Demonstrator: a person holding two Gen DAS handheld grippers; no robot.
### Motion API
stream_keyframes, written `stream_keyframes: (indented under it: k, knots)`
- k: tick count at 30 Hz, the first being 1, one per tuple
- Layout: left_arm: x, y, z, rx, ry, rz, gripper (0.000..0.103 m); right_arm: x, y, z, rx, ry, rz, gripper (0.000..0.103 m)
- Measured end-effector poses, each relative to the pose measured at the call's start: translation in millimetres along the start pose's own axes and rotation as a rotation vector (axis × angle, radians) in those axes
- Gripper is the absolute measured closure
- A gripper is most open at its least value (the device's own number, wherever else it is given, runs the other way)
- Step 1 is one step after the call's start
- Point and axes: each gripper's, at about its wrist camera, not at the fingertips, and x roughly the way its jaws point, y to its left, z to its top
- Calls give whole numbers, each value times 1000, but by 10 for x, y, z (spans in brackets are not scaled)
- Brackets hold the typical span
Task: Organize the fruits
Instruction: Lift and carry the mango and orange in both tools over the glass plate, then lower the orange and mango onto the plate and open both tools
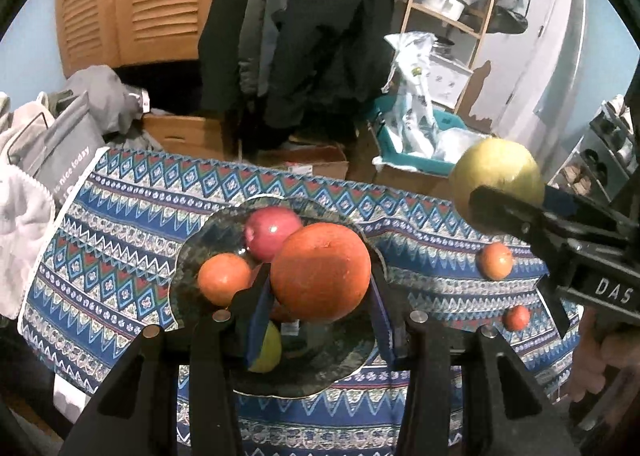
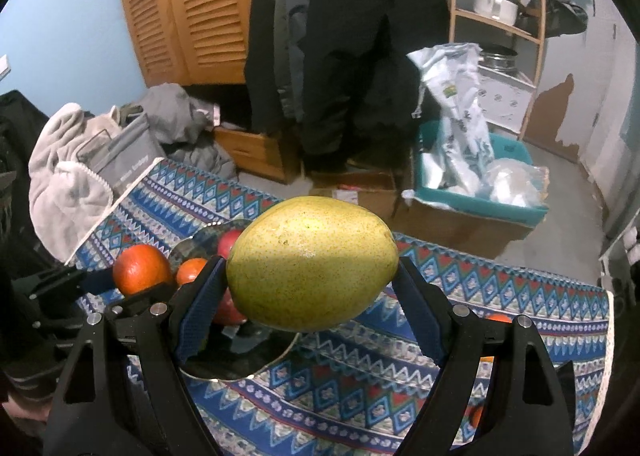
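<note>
Carrying two fruits at once, I have my left gripper (image 1: pixel 320 296) pinching a large orange (image 1: pixel 320 271) between its blue pads, and my right gripper (image 2: pixel 312 288) clamped on a yellow-green mango (image 2: pixel 312 262), its long axis lying crosswise from pad to pad.

What the coming move turns on is the dark glass plate (image 1: pixel 192 248) on the patterned cloth (image 1: pixel 132 216) over the desk. From the left wrist view the orange hangs directly above the plate, so my left hand is the nearer one. The mango sits off to the plate's right side and higher, over the cloth's far edge; from the right wrist view the plate lies below and to the left of it.

The plate already holds a red apple (image 1: pixel 272 232), a smaller orange (image 1: pixel 224 278) and a yellowish fruit (image 1: pixel 269 350) partly hidden behind my left pad. Two small reddish-orange fruits (image 1: pixel 495 261) lie loose on the cloth to the right, well apart from the plate.

I judge the orange goes down first, into the free near side.
</note>
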Motion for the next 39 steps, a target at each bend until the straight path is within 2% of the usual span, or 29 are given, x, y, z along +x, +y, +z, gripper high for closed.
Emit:
stream_keyframes:
  k: [13, 24, 32, 39]
  knots:
    - [445, 171, -229, -56, 134, 4, 57, 606, 99, -136, 0, 117, 28, 19]
    - [684, 200, -366, -80, 204, 12, 57, 1021, 34, -303, 1, 206, 27, 19]
    - [799, 203, -426, -99, 241, 14, 57, 1177, 3, -387, -1, 247, 29, 19]
    - [855, 214, -456, -103, 250, 17, 57, 1200, 18, -381, -2, 243, 32, 19]
